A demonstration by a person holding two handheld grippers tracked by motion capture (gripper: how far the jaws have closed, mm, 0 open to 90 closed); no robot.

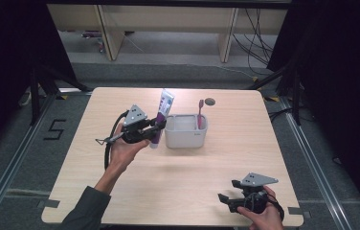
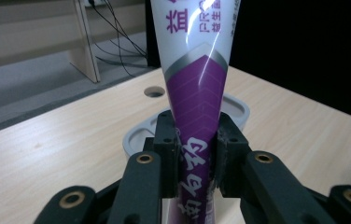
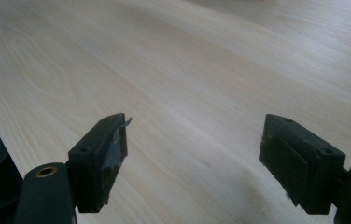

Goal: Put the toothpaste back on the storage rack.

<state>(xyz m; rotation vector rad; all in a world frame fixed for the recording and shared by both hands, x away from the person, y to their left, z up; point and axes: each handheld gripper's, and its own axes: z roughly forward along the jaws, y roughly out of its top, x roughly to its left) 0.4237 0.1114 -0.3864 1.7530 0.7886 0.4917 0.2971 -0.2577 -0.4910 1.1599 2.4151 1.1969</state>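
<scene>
A round dark hole sat in the light wooden table at about one o'clock from the centre, near the far edge. Beyond it, at twelve o'clock, pale wooden furniture panels stood on the grey floor, black cables trailing at two o'clock. A black "5" marking lay on the floor at nine o'clock.
</scene>
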